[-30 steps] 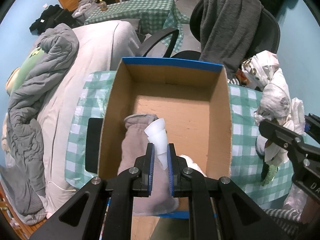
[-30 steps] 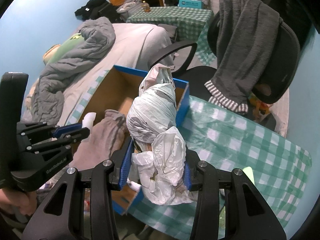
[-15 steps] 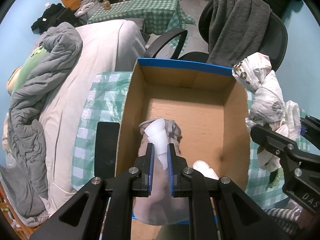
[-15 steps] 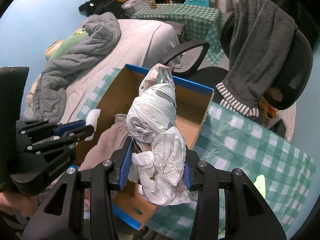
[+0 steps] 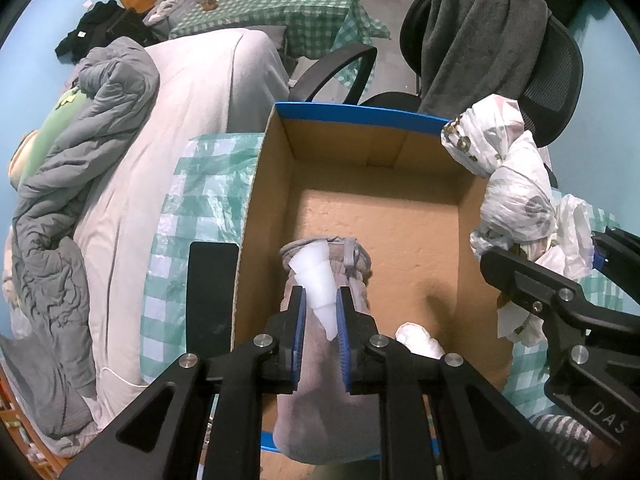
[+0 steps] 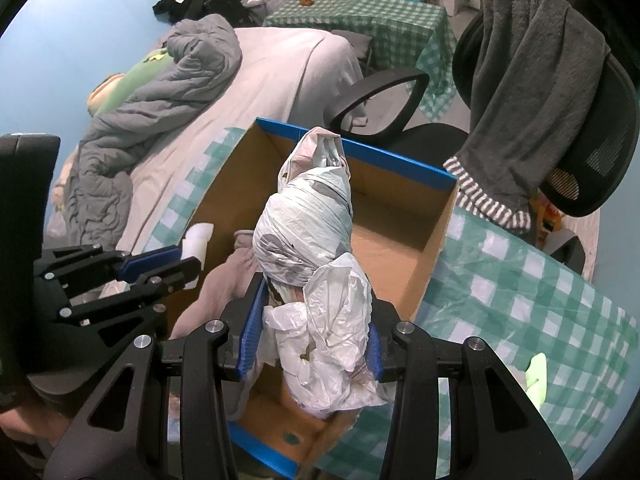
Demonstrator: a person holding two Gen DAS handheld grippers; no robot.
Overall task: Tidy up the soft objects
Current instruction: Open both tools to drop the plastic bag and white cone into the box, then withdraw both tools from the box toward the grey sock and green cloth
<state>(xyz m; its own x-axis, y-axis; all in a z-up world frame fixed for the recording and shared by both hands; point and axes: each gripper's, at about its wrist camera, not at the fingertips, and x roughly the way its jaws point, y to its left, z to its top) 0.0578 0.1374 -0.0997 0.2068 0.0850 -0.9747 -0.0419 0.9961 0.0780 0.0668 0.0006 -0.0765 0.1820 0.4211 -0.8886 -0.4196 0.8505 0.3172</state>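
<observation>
Over the cardboard box (image 5: pixel 372 216), left gripper (image 5: pixel 322 312) opening around white foam piece (image 5: pixel 316 280), right gripper (image 6: pixel 312 344) clamping plastic bag bundle (image 6: pixel 308 236) at frame centre.

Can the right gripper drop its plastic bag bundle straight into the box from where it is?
Probably yes. The right gripper holds the plastic bag bundle over the open box, whose far floor is bare; only the grey cloth lies below, left.

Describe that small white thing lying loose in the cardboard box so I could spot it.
Find the open cardboard box with blue edges on the green checked tablecloth. At its near end, right of the grey fabric bundle, lies a small crumpled white wad, the only loose white item.
</observation>
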